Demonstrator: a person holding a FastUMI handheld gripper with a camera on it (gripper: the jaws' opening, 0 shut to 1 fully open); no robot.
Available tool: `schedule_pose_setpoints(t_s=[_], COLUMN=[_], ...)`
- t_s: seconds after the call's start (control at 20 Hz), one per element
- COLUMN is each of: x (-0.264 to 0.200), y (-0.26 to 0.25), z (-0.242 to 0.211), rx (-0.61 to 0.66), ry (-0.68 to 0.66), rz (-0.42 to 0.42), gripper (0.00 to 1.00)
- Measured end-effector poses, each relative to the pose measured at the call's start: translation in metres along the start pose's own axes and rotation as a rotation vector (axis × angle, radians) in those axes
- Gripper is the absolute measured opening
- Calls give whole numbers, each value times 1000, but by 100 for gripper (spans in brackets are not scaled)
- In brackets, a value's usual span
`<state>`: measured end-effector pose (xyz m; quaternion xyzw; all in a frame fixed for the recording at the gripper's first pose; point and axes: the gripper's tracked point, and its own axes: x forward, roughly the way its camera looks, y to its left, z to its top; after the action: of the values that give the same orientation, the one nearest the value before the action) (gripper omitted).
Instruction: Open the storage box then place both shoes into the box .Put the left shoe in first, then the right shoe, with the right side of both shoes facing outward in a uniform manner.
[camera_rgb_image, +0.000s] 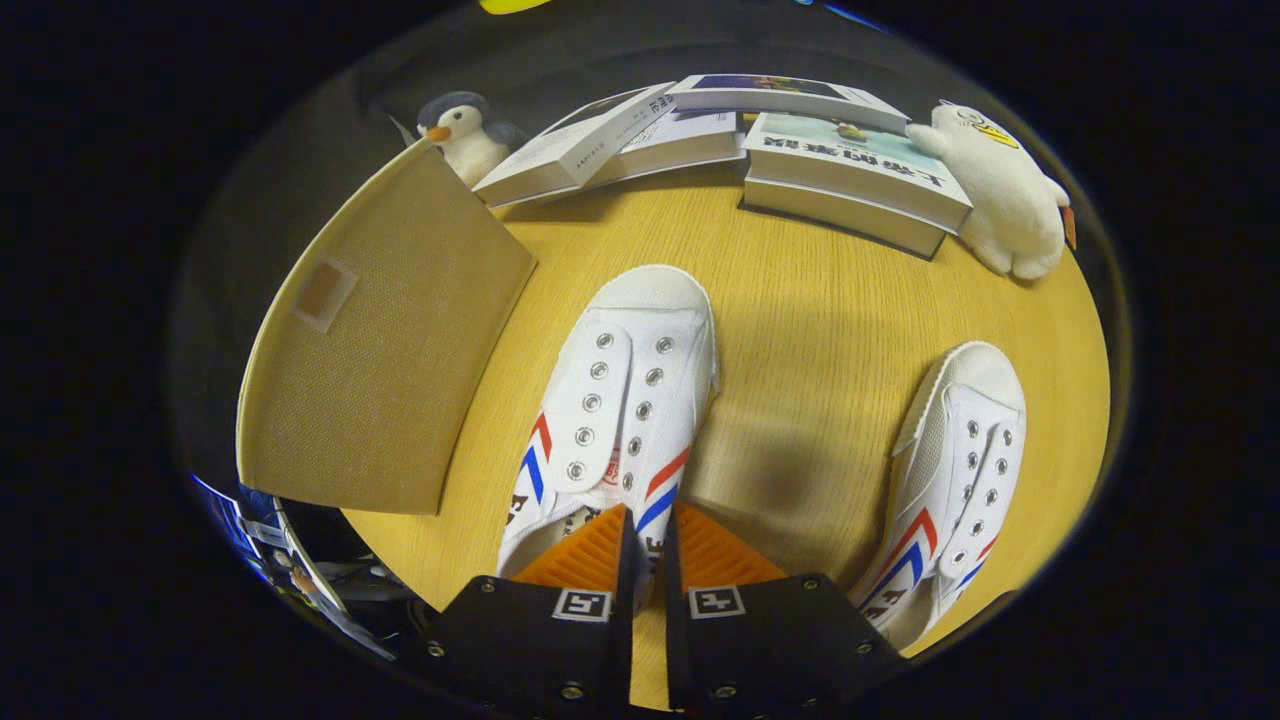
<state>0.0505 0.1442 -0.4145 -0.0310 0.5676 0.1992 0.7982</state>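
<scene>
Two white shoes lie on the wooden table (800, 330), toes pointing away. Largest on it is the tan storage box (385, 345), left of the shoes, its panel tilted up. Beyond lie several books (850, 170). One shoe (615, 400) sits at the gripper (648, 540) — fingers nearly together, pinching its right side wall; the other shoe (950, 470) lies well right. A white plush (1000, 190) and penguin toy (462, 130) flank the books.
</scene>
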Motion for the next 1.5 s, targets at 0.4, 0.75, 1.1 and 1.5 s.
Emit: schedule_pose_setpoints(t_s=[0.4,0.75,1.1,1.5], x=[-29,-84,-155,-183], y=[14,40,83,156], z=[1,21,68,117], rx=[80,87,66,-6], ry=[18,-50,-167,-214], rz=[72,115,184,296], gripper=[0,0,0,0])
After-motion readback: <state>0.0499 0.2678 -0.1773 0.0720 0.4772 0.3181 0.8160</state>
